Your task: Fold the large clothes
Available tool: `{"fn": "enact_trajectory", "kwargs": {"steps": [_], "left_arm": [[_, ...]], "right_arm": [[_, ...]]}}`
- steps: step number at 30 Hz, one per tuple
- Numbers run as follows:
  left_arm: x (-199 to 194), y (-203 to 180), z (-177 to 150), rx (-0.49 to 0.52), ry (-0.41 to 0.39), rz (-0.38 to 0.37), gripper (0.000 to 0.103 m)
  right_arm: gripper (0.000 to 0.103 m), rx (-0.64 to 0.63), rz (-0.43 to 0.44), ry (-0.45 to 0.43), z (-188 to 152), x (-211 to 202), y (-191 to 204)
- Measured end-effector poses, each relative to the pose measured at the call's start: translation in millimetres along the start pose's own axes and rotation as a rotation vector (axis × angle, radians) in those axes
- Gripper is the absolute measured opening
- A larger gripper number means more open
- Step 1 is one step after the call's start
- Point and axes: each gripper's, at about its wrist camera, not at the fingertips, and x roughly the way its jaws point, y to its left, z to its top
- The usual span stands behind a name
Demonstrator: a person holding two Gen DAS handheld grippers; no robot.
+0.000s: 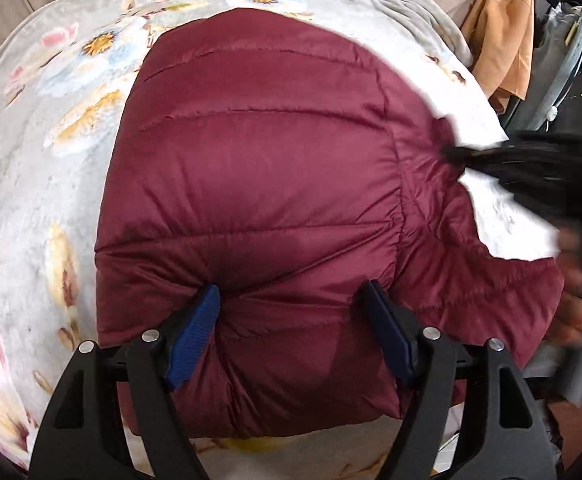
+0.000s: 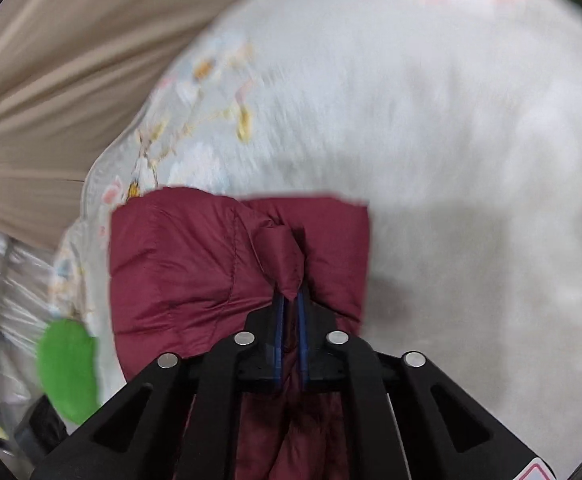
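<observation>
The jacket (image 1: 259, 184), maroon and quilted, lies bunched on a floral blanket (image 1: 31, 184) that covers the bed. The left gripper (image 1: 291, 300) stands with its blue pads (image 1: 195, 328) wide apart, pressed into the jacket's near fold at 6 o'clock without pinching it. The right gripper (image 2: 289, 300) is clamped on a thin fold of the jacket (image 2: 195, 264); in the left view it is a dark blur at 3 o'clock. An orange cloth (image 1: 503, 52) hangs at 1 o'clock beyond the bed edge. In the right view a beige sheet (image 2: 51, 80) lies at 10 o'clock and a green patch (image 2: 67, 368) at 8 o'clock.
</observation>
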Motion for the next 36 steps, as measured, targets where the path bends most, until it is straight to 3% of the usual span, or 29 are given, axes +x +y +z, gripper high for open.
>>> {"fn": "enact_trajectory", "kwargs": {"steps": [2,4,6,8,13,18,22,25,30,33,36], "left_arm": [[-10,3,0,-0.022,0.002,-0.013,0.071],[-25,10,0,-0.062,-0.016,-0.027,0.07],[-41,18,1,-0.091,-0.04,-0.028,0.07],[-52,26,2,-0.092,-0.058,-0.001,0.071],[-38,46,-6,-0.101,0.012,0.088,0.071],[-21,57,-14,-0.125,0.051,0.076,0.073],[-17,51,-13,-0.087,0.047,0.107,0.073],[-18,53,-12,-0.095,0.042,0.106,0.072],[-30,52,-7,-0.081,0.004,0.118,0.069],[-34,50,-4,-0.072,-0.005,0.112,0.069],[-38,47,1,-0.065,-0.02,0.111,0.069]], "right_arm": [[0.008,-0.169,-0.001,-0.064,-16,-43,37],[0.005,-0.272,0.04,-0.052,-40,-66,67],[0.002,-0.341,0.068,-0.016,-73,-72,88],[0.0,-0.399,0.027,0.036,-103,-58,94],[0.0,-0.34,-0.136,0.085,-130,-22,48],[0.0,-0.25,-0.188,0.154,-138,8,10],[0.0,-0.188,-0.15,0.178,-134,28,-5],[0.0,-0.124,-0.127,0.189,-126,20,-11],[0.001,-0.089,-0.106,0.066,-102,-29,1],[0.01,-0.045,-0.074,0.009,-72,-38,1],[0.012,-0.007,-0.06,-0.027,-43,-37,0]]}}
